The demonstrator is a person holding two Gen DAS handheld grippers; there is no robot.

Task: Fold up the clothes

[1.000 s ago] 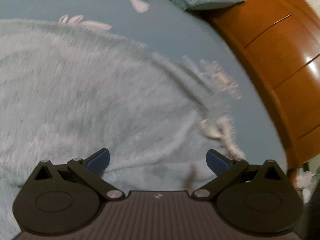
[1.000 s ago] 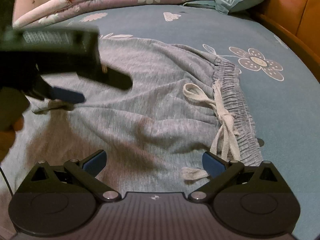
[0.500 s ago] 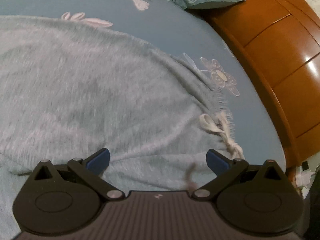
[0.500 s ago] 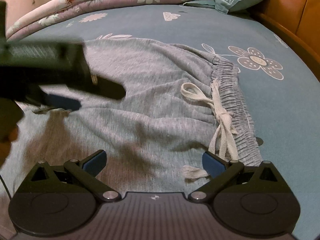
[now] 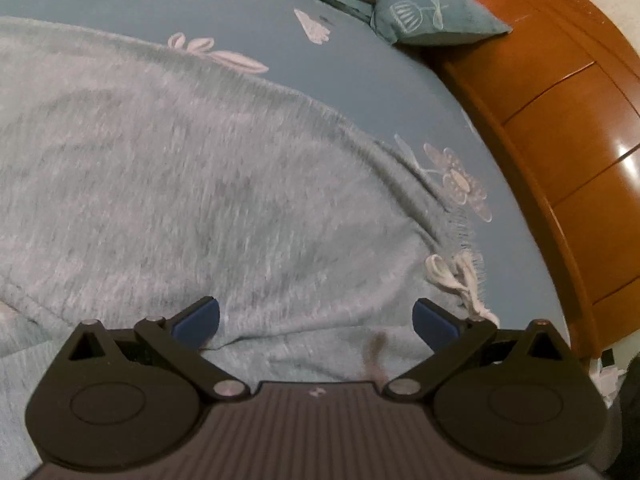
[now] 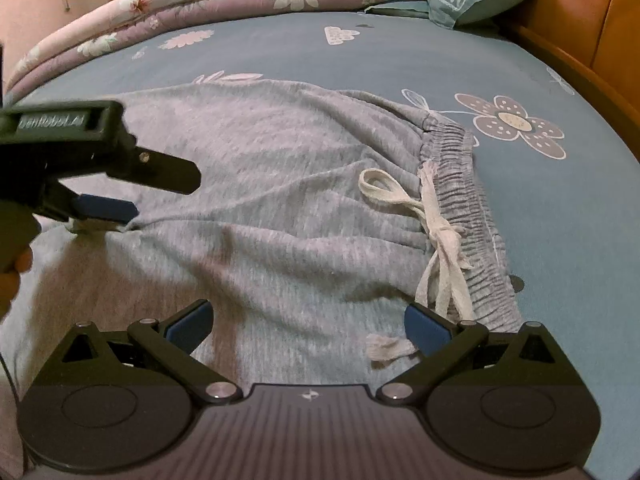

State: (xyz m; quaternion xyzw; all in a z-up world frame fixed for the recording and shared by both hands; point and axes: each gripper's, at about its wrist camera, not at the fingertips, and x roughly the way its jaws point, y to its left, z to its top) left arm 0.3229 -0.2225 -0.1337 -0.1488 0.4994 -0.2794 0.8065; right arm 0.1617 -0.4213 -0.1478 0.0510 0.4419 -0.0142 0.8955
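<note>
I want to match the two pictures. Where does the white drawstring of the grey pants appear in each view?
Left wrist view: the drawstring lies at the lower right, just above the right fingertip, at the edge of the grey pants.
Right wrist view: it sits right of centre, tied in a bow against the gathered waistband.
Shared landmark: the flower print on the blue sheet, just beyond the waistband.

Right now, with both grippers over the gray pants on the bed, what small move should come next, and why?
Probably lower the left gripper onto the gray pants and close it. Both it and the right gripper are open and hold nothing. The pants lie spread flat, the drawstring at the waistband, so no fold has begun.
</note>
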